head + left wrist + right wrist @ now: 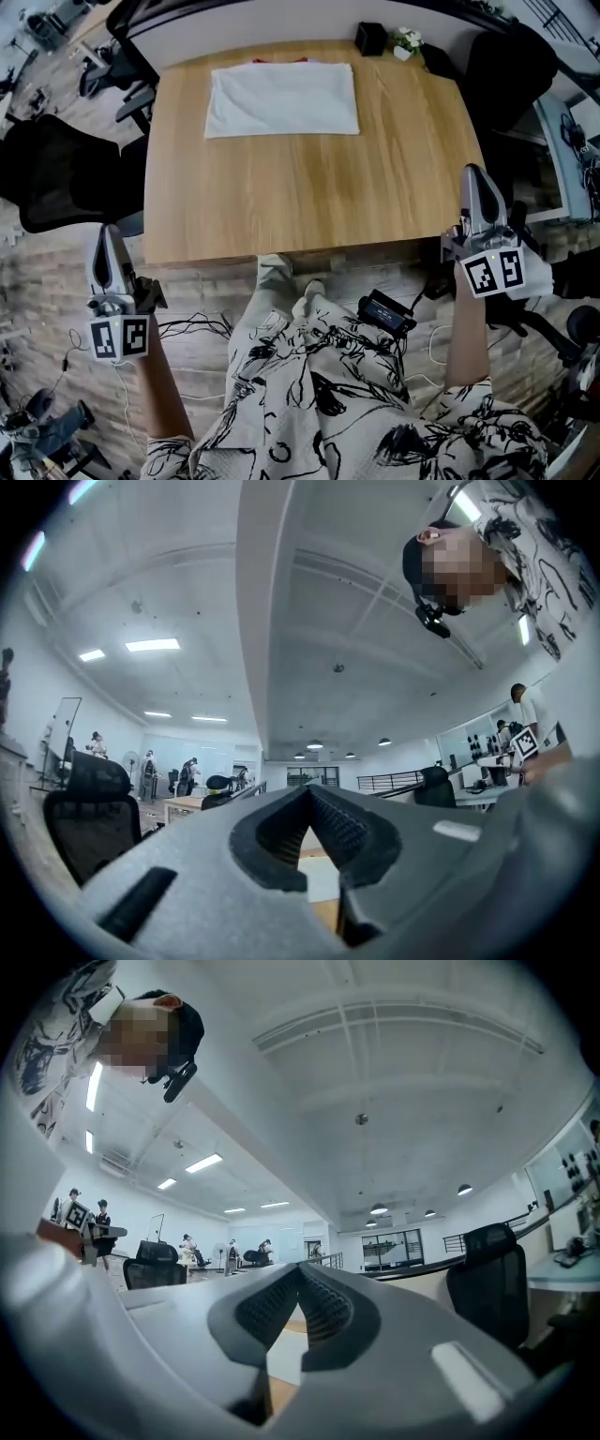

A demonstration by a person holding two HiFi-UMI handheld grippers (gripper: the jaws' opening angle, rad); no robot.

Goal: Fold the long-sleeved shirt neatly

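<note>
Shirt (282,98) folded on bench (309,202), well ahead of left hand-held gripper (107,239) and right hand-held gripper (476,183); both jaws together, empty. Likely light, limp: pinch stacked edges at corners.

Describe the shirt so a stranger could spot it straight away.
Start at the wooden table that fills the middle of the head view. Near its far edge, left of the black box and the potted plant, lies the shirt. It is the only flat white rectangle of cloth there, folded, with a red strip showing at its far side.
</note>
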